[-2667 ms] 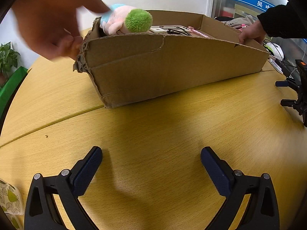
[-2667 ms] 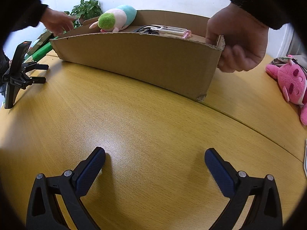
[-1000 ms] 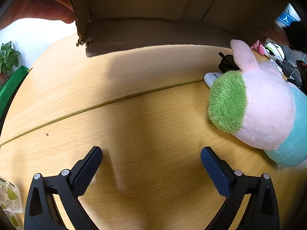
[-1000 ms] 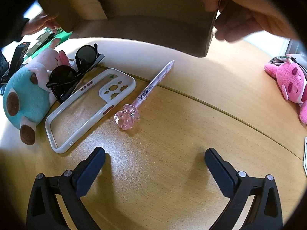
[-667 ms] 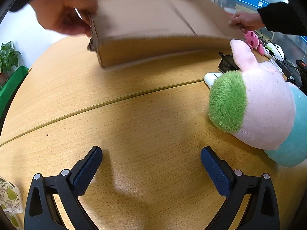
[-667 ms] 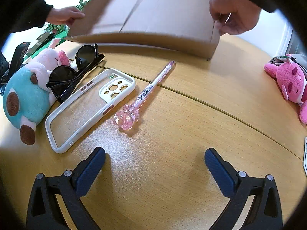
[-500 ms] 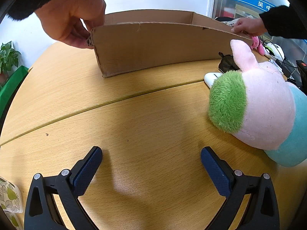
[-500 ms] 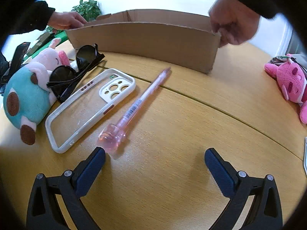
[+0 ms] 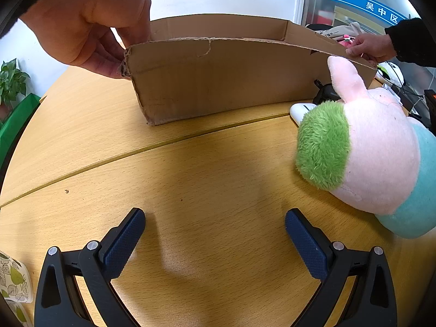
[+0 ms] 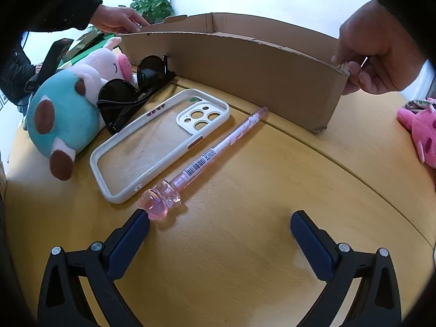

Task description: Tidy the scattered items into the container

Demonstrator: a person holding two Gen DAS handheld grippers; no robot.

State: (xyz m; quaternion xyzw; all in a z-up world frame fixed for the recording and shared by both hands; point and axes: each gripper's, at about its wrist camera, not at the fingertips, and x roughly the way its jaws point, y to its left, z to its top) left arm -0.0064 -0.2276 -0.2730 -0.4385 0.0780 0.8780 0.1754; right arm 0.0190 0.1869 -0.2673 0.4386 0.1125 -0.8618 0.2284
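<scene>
A shallow cardboard box (image 9: 226, 76) (image 10: 245, 65) stands upright on the wooden table, held at both ends by a person's hands (image 9: 90, 24) (image 10: 378, 51). In front of it lie a pink-and-teal plush toy (image 9: 376, 152) (image 10: 68, 111), black sunglasses (image 10: 130, 90), a white phone case (image 10: 160, 141) and a pink pen (image 10: 207, 160). My left gripper (image 9: 215, 231) is open over bare table, left of the plush. My right gripper (image 10: 219, 229) is open too, its left fingertip (image 10: 136, 229) just below the pen's pink cap.
A pink plush (image 10: 419, 128) lies at the table's right edge. A potted plant (image 10: 152, 2) and a green object (image 9: 16, 117) stand beyond the table. A leaf-patterned cup (image 9: 13, 280) sits at my left gripper's side. A black stand (image 10: 49, 60) is far left.
The hands tipped the box over, spilling the plush, sunglasses, case and pen onto the table, then set it upright behind them. The pen rolled toward my right gripper. Both grippers stayed still.
</scene>
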